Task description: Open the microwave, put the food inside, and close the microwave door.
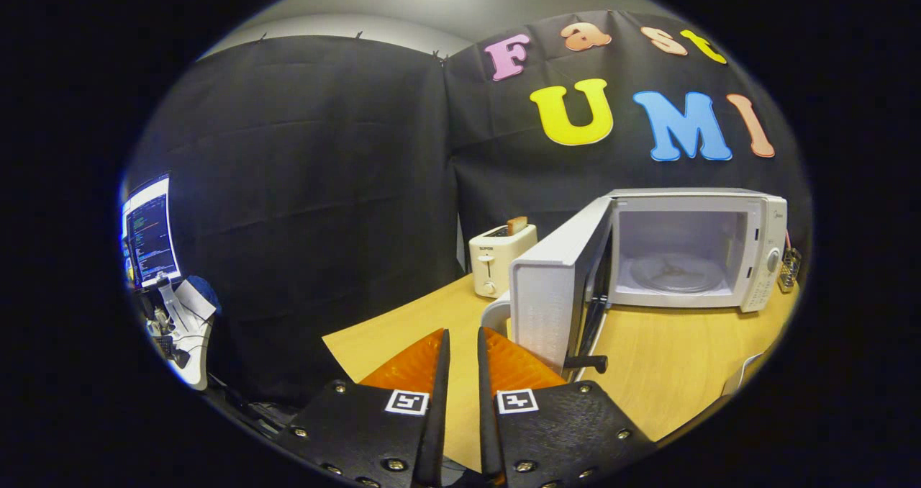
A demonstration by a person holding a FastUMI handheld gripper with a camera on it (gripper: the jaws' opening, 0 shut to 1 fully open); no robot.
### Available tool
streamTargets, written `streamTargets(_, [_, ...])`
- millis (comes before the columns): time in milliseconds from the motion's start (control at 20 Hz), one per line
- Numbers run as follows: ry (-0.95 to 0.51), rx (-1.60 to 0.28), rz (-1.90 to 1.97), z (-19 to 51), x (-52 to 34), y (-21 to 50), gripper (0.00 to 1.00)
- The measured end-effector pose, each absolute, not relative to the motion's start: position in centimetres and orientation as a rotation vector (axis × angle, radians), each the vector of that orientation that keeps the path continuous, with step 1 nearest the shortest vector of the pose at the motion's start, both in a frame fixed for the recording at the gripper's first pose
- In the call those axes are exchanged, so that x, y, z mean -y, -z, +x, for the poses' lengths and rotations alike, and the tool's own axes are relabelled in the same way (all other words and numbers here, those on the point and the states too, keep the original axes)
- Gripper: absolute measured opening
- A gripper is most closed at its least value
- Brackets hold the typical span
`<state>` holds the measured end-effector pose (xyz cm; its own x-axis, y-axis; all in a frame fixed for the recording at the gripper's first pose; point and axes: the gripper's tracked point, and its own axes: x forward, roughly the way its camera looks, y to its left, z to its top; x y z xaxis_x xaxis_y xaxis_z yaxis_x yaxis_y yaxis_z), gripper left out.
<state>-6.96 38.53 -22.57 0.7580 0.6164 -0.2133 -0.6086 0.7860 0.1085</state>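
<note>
the gripper [463,373] has its two fingers close together with only a thin gap, and nothing is held between them. the microwave [691,247] sits on the wooden table [669,373], ahead of the fingers and off to the right, with its door [557,297] swung wide open toward the fingers and the glass plate [676,272] inside bare. i cannot see the food to go in, except toast [516,224] poking out of the toaster [496,258] just left of the door, so the gripper likely has to fetch food first.

White microwave [691,250], door [554,301] wide open
</note>
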Motion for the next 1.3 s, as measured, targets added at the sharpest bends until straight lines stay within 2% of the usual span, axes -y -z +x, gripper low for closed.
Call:
streamTargets(500, [-0.800,-0.210,0.046,-5.5,-46.5,22.3,0.23])
streamTargets(650, [-0.874,-0.194,0.091,-7.3,-47.0,20.3,0.38])
streamTargets(700, [-0.896,-0.186,0.097,-8.2,-46.9,19.5,0.49])
streamTargets(850, [-0.937,-0.161,0.112,-10.8,-44.5,16.7,0.95])
streamTargets(1050, [-0.878,-0.108,0.147,-11.6,-38.0,12.9,0.95])
streamTargets(1300, [-0.609,-0.021,0.101,-7.4,-24.7,10.2,0.95])
